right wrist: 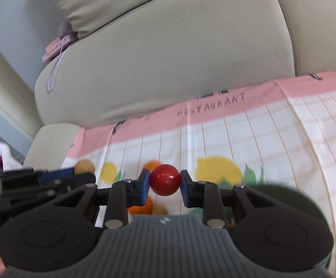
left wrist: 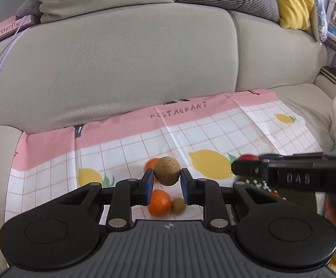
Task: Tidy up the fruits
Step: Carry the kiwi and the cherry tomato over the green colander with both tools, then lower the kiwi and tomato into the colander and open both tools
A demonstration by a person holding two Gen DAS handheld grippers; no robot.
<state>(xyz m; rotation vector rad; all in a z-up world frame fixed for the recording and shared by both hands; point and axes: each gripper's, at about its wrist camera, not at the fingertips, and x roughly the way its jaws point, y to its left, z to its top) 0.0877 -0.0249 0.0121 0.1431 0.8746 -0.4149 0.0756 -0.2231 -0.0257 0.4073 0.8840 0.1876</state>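
Observation:
My left gripper is shut on a round brown fruit and holds it above a checked cloth with lemon prints. My right gripper is shut on a red round fruit, also above the cloth. Under the left gripper lie an orange, a small brown fruit and a second orange farther back. The right gripper also shows at the right of the left wrist view, with the red fruit. The left gripper with the brown fruit shows at the left of the right wrist view.
The cloth covers the seat of a beige sofa. A dark green round container sits low on the right, mostly hidden. A pink box lies on the sofa arm. Cushions stand at the back.

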